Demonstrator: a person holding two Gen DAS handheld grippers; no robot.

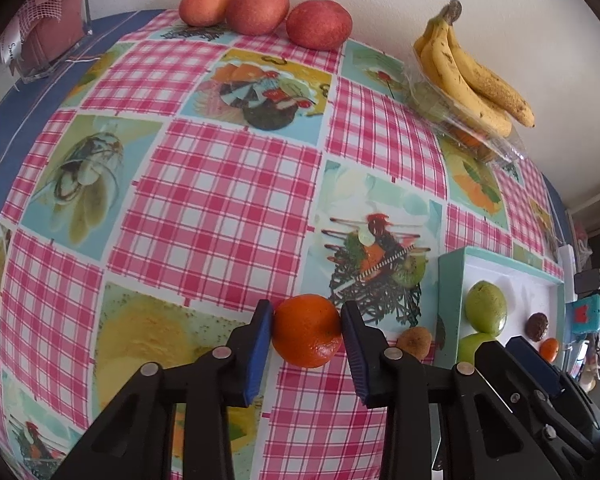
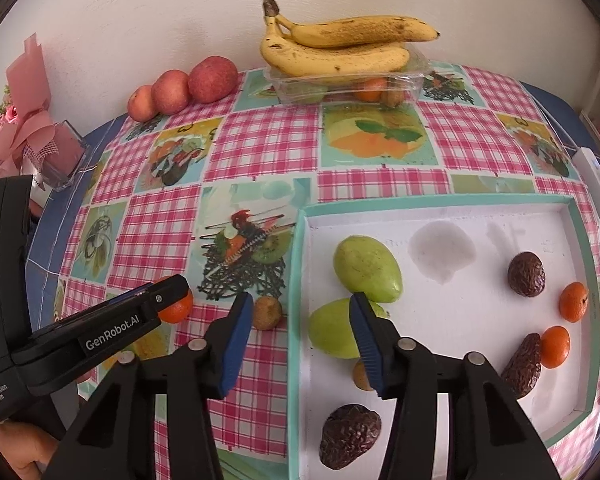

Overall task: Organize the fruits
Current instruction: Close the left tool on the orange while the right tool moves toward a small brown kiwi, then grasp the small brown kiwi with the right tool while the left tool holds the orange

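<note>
A small orange mandarin [image 1: 306,330] sits on the checked tablecloth, left of the white tray [image 2: 440,216], with a brown kiwi [image 2: 267,312] between them. In the tray lie two green mangoes [image 2: 366,268], three dark wrinkled avocados [image 2: 526,274] and two mandarins [image 2: 574,302]. Behind the tray, bananas [image 2: 340,46] rest on a clear container; three red apples [image 1: 256,10] line the wall.
</note>
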